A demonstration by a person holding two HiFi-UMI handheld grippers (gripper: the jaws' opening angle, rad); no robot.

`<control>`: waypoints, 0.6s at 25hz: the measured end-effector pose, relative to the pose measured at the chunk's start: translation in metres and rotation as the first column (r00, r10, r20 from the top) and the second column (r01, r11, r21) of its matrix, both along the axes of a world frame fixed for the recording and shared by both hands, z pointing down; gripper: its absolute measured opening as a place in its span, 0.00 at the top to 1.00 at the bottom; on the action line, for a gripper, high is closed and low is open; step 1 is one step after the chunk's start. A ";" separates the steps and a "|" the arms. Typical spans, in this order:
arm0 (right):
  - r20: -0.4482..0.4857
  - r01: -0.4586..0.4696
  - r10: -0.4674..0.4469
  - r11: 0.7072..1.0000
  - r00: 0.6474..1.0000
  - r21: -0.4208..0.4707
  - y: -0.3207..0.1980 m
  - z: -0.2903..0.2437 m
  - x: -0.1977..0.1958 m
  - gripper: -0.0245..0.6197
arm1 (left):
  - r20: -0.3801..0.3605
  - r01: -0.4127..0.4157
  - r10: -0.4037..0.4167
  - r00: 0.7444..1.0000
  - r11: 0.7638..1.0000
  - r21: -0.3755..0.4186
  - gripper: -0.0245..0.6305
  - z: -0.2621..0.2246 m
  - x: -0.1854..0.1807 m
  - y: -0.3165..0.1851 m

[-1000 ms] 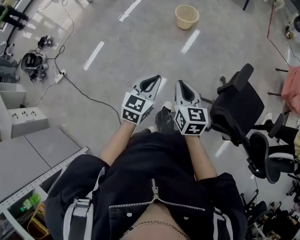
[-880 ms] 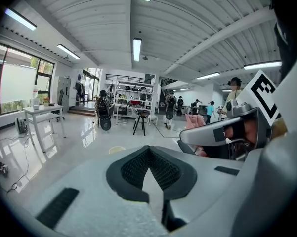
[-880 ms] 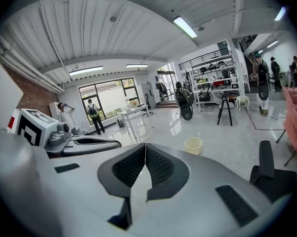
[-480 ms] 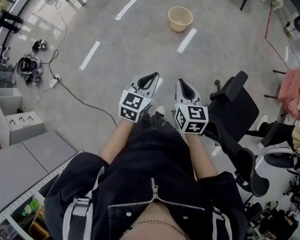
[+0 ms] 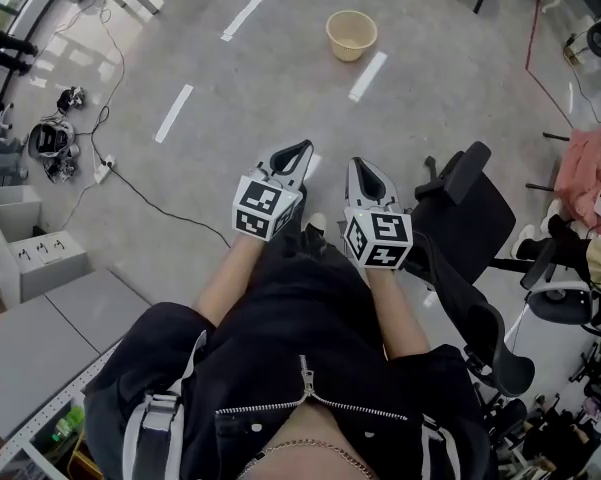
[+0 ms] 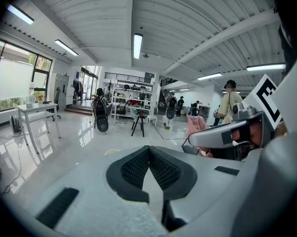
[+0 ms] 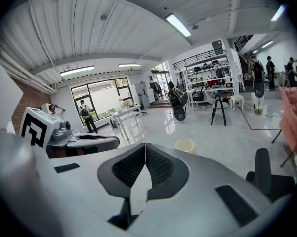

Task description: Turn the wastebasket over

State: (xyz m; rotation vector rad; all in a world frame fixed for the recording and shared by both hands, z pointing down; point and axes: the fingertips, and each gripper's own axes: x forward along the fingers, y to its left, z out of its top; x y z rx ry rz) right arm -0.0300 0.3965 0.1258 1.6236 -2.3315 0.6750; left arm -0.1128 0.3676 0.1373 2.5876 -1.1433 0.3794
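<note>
There are two claws, the left claw (image 5: 298, 150) and the right claw (image 5: 358, 166). There is one yellow basket (image 5: 351, 35). Three full white stripes (image 5: 175, 113) show on the gray floor (image 5: 280, 78).

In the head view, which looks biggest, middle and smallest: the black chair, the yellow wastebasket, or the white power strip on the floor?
1. black chair, biggest by far.
2. wastebasket; it is farther off, so it looks small.
3. power strip, smallest.
</note>
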 end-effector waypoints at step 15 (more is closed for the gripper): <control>-0.025 -0.034 0.033 0.999 0.999 -0.015 -0.083 -0.001 -0.019 0.95 | -0.034 -0.044 0.043 0.999 0.999 -0.023 0.96 0.005 -0.011 -0.088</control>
